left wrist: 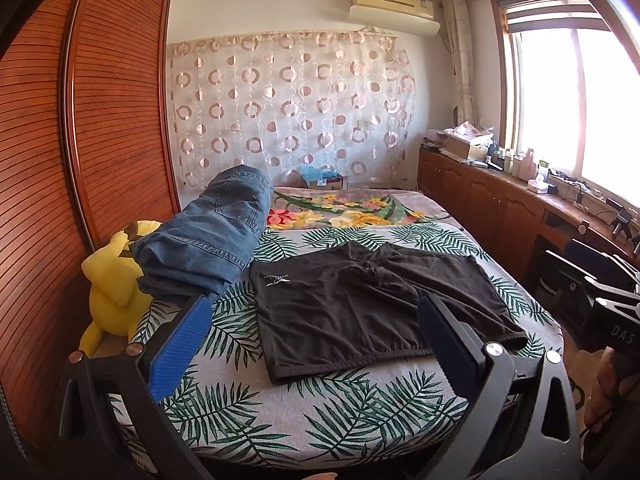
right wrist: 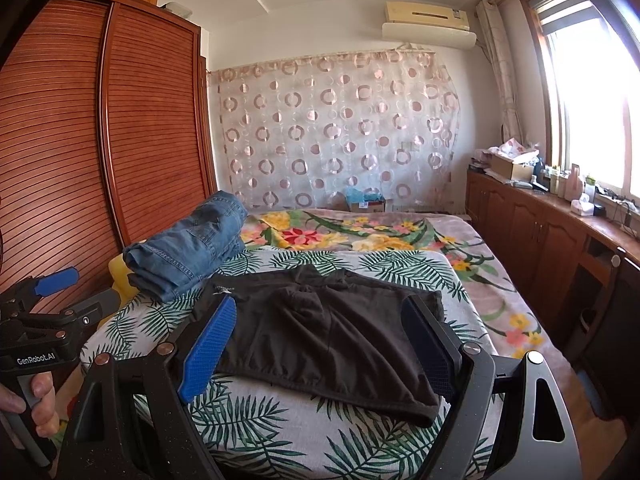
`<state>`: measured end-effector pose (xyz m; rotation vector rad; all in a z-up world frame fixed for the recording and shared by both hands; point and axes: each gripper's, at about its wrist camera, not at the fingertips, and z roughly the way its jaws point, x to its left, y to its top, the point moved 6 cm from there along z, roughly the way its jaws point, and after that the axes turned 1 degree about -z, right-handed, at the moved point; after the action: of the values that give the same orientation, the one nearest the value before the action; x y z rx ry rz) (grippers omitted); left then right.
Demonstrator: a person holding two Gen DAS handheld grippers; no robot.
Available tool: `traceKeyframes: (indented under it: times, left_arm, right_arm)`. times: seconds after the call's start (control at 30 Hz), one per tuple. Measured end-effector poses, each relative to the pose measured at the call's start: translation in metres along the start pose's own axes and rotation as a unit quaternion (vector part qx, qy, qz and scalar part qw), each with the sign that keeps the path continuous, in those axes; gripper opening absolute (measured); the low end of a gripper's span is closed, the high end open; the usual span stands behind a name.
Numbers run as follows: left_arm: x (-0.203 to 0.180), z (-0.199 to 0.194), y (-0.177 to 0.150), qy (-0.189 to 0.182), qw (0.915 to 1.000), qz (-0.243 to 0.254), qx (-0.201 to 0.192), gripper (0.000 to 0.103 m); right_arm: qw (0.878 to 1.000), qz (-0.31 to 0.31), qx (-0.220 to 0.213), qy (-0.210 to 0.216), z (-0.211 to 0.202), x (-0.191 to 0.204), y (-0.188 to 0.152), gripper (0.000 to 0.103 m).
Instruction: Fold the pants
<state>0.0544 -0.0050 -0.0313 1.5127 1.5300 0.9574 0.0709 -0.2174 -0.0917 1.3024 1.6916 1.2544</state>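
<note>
Black shorts (left wrist: 360, 304) (right wrist: 328, 328) lie spread flat on the leaf-print bed cover (left wrist: 320, 420) (right wrist: 280, 420), waistband towards me. My left gripper (left wrist: 312, 320) hovers open in front of them, its blue pads wide apart with nothing between. Open too, my right gripper (right wrist: 320, 320) hangs over the near edge of the shorts and touches no cloth. In the right wrist view the left gripper (right wrist: 48, 292) shows at the far left, held by a hand (right wrist: 36, 404). The right gripper's body (left wrist: 600, 300) shows at the right edge of the left wrist view.
A pile of folded blue jeans (left wrist: 208, 240) (right wrist: 188, 248) rests at the bed's left, beside a yellow plush toy (left wrist: 112, 280). A floral blanket (left wrist: 340, 208) covers the far half. A wooden wardrobe (left wrist: 80, 140) stands left; cluttered wooden cabinets (left wrist: 500, 200) run under the window.
</note>
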Motion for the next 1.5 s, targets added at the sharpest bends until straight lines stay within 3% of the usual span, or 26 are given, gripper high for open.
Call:
traceKeyframes:
  times: [1.5]
  left_arm:
    - [0.0015,0.0058,-0.0059,-0.004,1.0000,0.001,0.007,0.103]
  right_arm:
    - [1.000,0.004,0.002,-0.001,0.0000,0.0003,-0.0008,0.086]
